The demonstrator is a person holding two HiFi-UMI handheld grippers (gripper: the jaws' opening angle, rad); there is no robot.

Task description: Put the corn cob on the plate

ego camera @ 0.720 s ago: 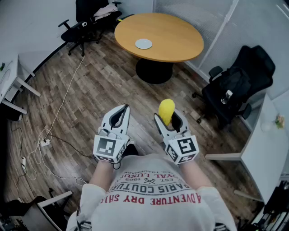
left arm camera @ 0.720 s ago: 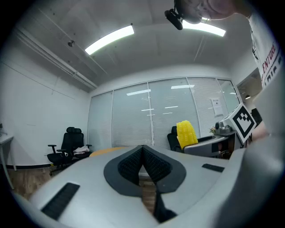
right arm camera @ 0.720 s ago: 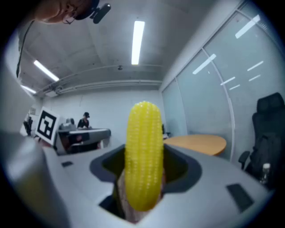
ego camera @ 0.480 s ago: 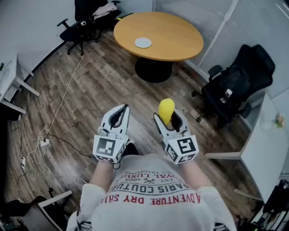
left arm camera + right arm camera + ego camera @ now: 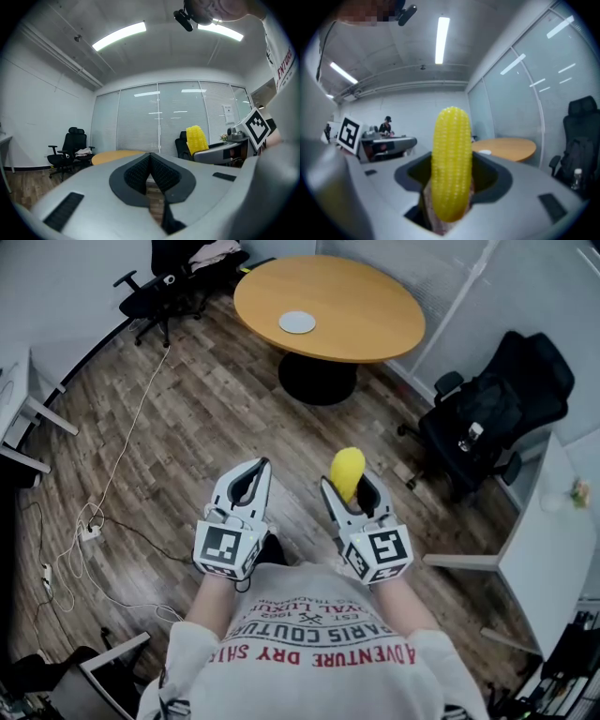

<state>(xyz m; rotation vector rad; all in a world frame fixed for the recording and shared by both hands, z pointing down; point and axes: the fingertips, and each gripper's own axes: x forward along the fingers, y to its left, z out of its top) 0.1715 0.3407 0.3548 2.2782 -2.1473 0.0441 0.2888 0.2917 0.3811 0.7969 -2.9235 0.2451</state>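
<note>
Corn cob (image 5: 451, 168) stands upright between the right gripper's (image 5: 349, 486) fingers (image 5: 490, 178), which are spread wide and clamped on its lower part. Its yellow tip rises above them. In the head view the cob sits at mid-frame over the wood floor (image 5: 187, 418), well apart from the plate (image 5: 297, 323). The plate lies on the round bench (image 5: 366, 306) at the top of the frame. The left gripper (image 5: 251, 471), just left of the right one, has its fingers (image 5: 136, 173) pressed together with nothing between them. Both grippers are low in the frame, in front of the person's shirt (image 5: 314, 652), pointing toward the bench. One black chair (image 5: 497, 413) stands at the right edge. A pale cable (image 5: 127, 456) trails across the floor at left.
</note>
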